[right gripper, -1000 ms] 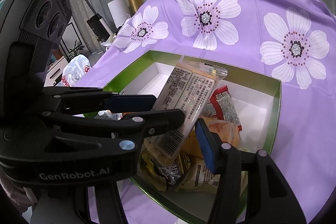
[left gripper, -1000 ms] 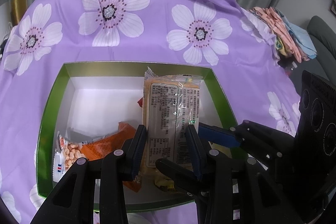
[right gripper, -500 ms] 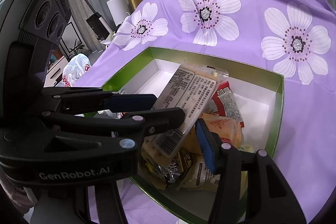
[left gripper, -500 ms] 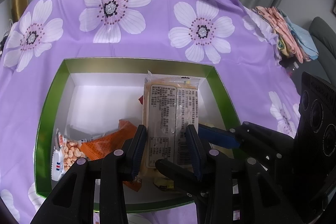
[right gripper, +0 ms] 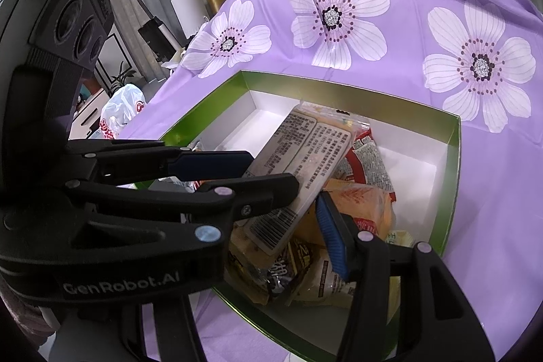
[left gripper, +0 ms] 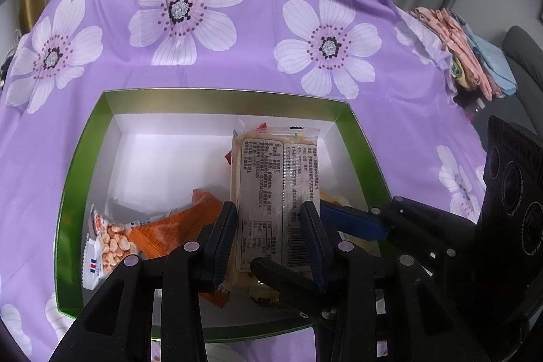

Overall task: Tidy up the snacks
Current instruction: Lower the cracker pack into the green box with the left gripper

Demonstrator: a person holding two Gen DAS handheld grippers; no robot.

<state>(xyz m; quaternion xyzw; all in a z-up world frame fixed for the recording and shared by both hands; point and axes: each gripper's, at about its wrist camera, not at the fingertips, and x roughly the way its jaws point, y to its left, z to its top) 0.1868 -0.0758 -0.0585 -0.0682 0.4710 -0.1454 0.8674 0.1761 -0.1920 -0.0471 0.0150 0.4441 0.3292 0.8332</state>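
Note:
My left gripper (left gripper: 271, 238) is shut on a long clear cracker packet (left gripper: 275, 185) with a printed label, held over the green box (left gripper: 224, 97) with a white inside. The packet also shows in the right wrist view (right gripper: 305, 151), angled above the snacks in the box (right gripper: 454, 158). My right gripper (right gripper: 305, 209) is open beside the packet's barcode end; its blue-padded fingers (right gripper: 334, 240) reach in from the right in the left wrist view (left gripper: 353, 221). An orange packet (left gripper: 176, 226) and a peanut bag (left gripper: 108, 243) lie in the box's left part.
The box sits on a purple flowered cloth (left gripper: 237, 63). Several snack bags, red (right gripper: 370, 158), orange (right gripper: 359, 206) and yellow (right gripper: 325, 280), fill the box's right part. Folded cloths (left gripper: 468, 53) lie at the far right. A white plastic bag (right gripper: 122, 114) sits beyond the table's left edge.
The left gripper has lowered the cracker packet a little further into the box, with the right gripper keeping alongside. Both grippers keep the same opening.

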